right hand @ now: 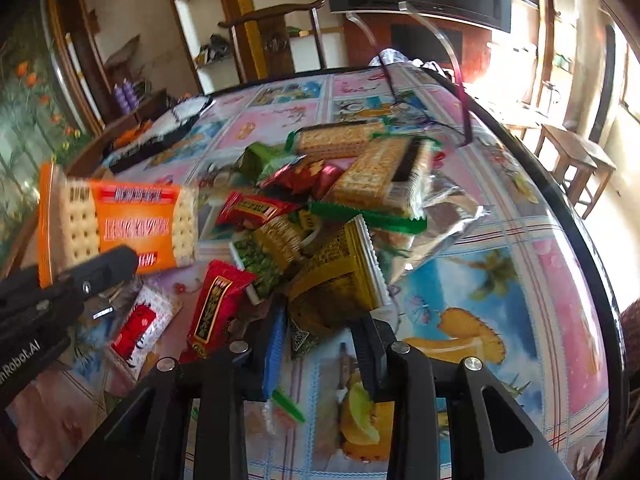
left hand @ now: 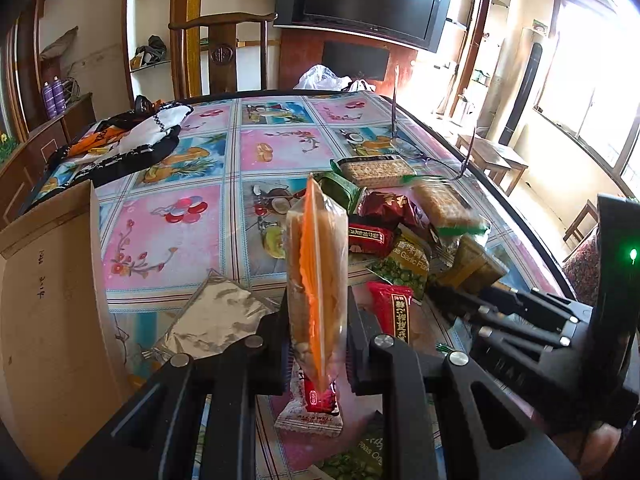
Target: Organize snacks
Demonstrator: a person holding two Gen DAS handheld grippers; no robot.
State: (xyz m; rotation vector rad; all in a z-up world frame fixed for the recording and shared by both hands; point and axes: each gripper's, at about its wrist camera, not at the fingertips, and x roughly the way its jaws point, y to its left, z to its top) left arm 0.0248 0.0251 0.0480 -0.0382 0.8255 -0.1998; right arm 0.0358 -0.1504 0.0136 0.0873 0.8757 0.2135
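Observation:
My left gripper [left hand: 318, 328] is shut on an orange cracker packet [left hand: 316, 248], which it holds upright and edge-on above the table; from the right wrist the same packet [right hand: 132, 224] shows its broad face. A pile of snack packets [left hand: 400, 236] lies on the flowered tablecloth [left hand: 180, 220]. My right gripper [right hand: 322, 336] reaches into that pile with its jaws closed around the lower end of an olive-yellow packet [right hand: 340, 276]. In the left wrist view the right gripper [left hand: 450, 294] comes in from the right, at the olive-yellow packet [left hand: 476, 266].
An open cardboard box [left hand: 48, 300] stands at the near left, a silver foil pouch [left hand: 216, 316] beside it. A black-and-white bag [left hand: 120, 144] lies far left, eyeglasses [left hand: 432, 152] far right. A wooden chair [left hand: 224, 52] stands behind the table. The table's dark rim [right hand: 592, 264] curves close on the right.

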